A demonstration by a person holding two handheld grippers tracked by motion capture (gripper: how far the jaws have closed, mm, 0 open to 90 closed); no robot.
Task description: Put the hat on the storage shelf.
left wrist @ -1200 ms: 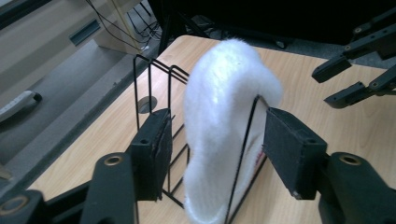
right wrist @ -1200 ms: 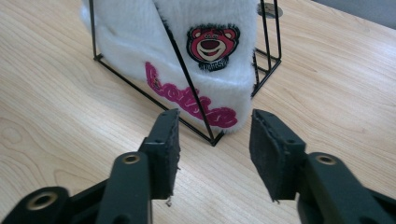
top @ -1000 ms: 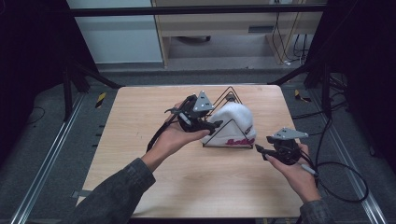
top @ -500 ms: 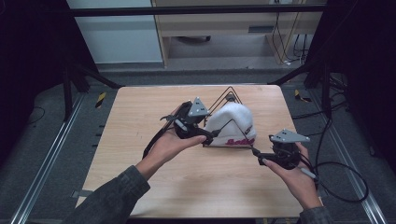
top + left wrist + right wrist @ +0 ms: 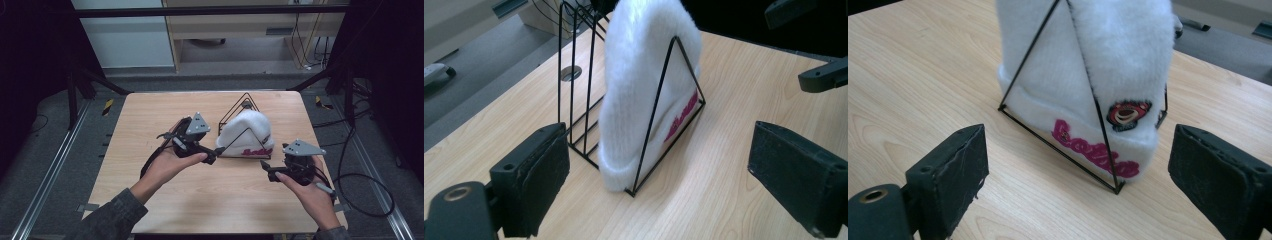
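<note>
Both grippers stand spread and empty — the left gripper just beside the near-left corner of the black wire triangular rack, the right gripper just off its near-right corner. Wedged upright between the rack's wires sits the white fluffy knit beanie with pink lettering, mid-table on the pale wooden tabletop. Its brim runs left to right between the two — the left looks nearer.

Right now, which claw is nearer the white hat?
Left. The left claw has its open tips right at the brim corner of the white hat in the wire rack. The right claw, also open, sits a little off its front.
</note>
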